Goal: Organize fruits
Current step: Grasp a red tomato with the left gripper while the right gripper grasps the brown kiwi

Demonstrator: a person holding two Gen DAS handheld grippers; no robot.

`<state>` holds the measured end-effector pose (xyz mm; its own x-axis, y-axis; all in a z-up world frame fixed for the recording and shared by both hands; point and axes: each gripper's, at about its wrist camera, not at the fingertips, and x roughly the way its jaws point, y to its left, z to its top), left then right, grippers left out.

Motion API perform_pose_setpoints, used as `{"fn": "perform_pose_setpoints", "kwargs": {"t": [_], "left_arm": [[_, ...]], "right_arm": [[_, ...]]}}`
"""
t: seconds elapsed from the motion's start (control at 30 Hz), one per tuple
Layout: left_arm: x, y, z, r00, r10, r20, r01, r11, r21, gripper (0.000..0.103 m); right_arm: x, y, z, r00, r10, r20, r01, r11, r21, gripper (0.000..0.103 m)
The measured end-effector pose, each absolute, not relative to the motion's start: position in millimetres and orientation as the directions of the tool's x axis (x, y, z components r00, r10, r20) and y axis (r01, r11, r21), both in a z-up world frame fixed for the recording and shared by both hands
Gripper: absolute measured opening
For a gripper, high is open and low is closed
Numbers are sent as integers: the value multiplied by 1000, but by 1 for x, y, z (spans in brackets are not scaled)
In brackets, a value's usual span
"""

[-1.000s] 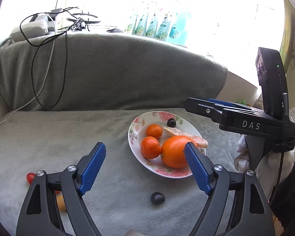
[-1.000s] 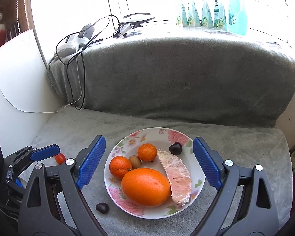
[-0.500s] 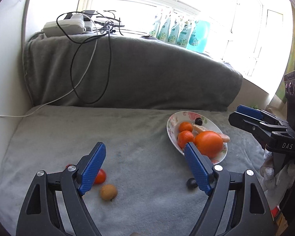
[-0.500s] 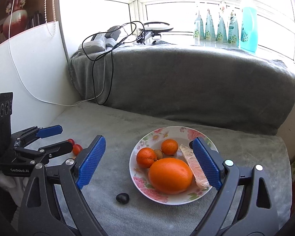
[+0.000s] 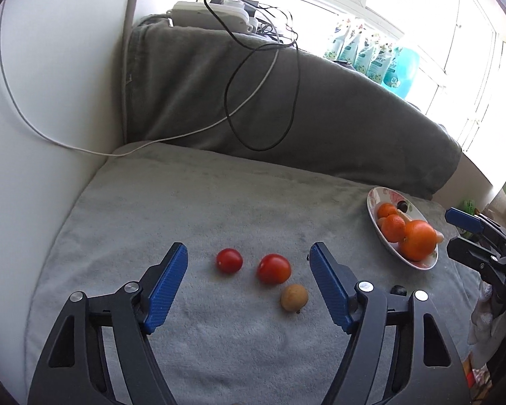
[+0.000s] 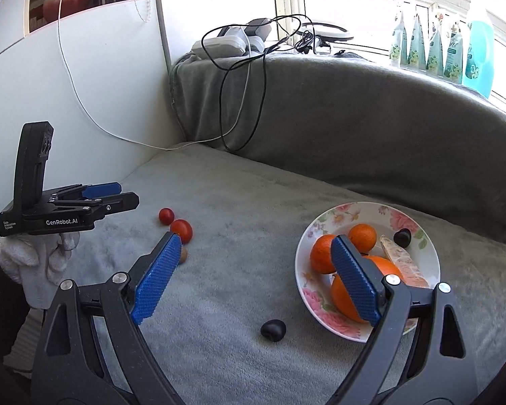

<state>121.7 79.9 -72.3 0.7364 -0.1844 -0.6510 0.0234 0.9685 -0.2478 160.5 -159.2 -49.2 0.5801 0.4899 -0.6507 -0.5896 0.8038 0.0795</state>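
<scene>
The step in hand looks like gathering the loose fruit: the left gripper (image 5: 248,266), angled downward over the grey blanket (image 5: 219,209), is closing with nothing gripped, two cherry tomatoes (image 5: 274,268) lying ahead between its fingers. Next it must drop lower and centre on one. The right gripper (image 6: 253,263) hangs spread, empty, near the plate (image 6: 425,236)

Bright window (image 6: 371,13) glare; sharp frames, fisheye-bent edges.

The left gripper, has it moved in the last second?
Yes. The left gripper swung away from the plate, leftward over the grey blanket, to the tomatoes.
</scene>
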Motion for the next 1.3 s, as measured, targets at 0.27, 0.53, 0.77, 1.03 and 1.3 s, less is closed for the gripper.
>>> {"fn": "perform_pose_setpoints", "kwargs": {"t": [0.27, 0.53, 0.77, 1.03, 1.3], "left_arm": [[132, 96, -88, 712, -223, -666, 19, 954, -299, 53], [142, 96, -108, 678, -242, -694, 23, 951, -309, 48], [148, 95, -116, 658, -261, -706, 34, 947, -318, 42], [156, 91, -121, 645, -269, -716, 45, 948, -315, 36], [163, 90, -129, 627, -268, -731, 43, 950, -311, 34]], "right_arm": [[155, -124, -70, 503, 521, -690, -659, 748, 84, 92], [163, -92, -87, 438, 536, -722, -698, 709, 103, 92], [167, -66, -107, 373, 531, -761, -730, 675, 113, 76], [171, -42, -130, 322, 513, -796, -747, 654, 120, 64], [180, -35, -143, 306, 507, -806, -731, 667, 142, 54]]}}
